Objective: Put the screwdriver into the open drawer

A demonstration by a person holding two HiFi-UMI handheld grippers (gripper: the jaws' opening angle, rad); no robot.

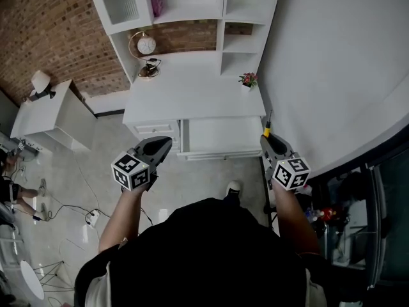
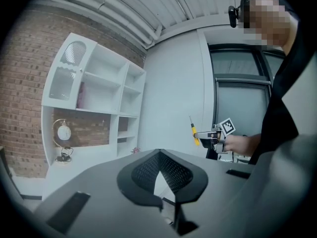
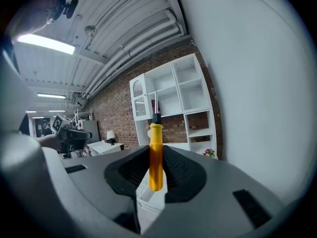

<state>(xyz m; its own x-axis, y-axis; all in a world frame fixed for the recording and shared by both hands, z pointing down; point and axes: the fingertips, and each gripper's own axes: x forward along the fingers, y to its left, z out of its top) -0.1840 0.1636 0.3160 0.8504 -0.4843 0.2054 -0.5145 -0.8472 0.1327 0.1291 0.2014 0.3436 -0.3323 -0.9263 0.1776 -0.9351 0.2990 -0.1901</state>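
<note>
Right tongs [image 1: 266, 139] are clamped on the screwdriver [image 1: 267, 130]. The pads grip the yellow handle at mid-length, and the black collar and metal shaft stick out past the tips. The right gripper view confirms it: the handle [image 3: 155, 157] stands upright between the two black pads, butt end hanging below them, shaft pointing away towards the shelving.

Left tongs [image 1: 165, 142] are empty. In the left gripper view the pads [image 2: 143, 172] meet at the tips [image 2: 159, 152] with nothing between them.

Screwdriver is not in the drawer. From above it's held in the air just off the bench's front right corner, beside the right end of the open drawer [image 1: 220, 136]. I can't tell how high above it. The left gripper view shows the same thing from the side, with the yellow handle [image 2: 195, 134] upright in the right tongs [image 2: 205, 134] and well clear of the white wall behind.

The drawer is pulled out from the front edge of the white bench [image 1: 192, 91], right of centre, and its interior shows bare white. The left tongs hover off its left end, in front of the closed drawers [image 1: 155, 128] on the bench's left side.

On the bench:
- small flower pot [image 1: 248, 79] at the right edge, near the back
- round clock in a gold ring [image 1: 146, 45] at the back left, under the white shelf unit [image 1: 192, 5]

Off the bench's left end there's a white side cabinet [image 1: 54, 117] with a lamp [image 1: 40, 82] on it. Cables and a power strip [image 1: 92, 217] lie on the tiled floor.
</note>
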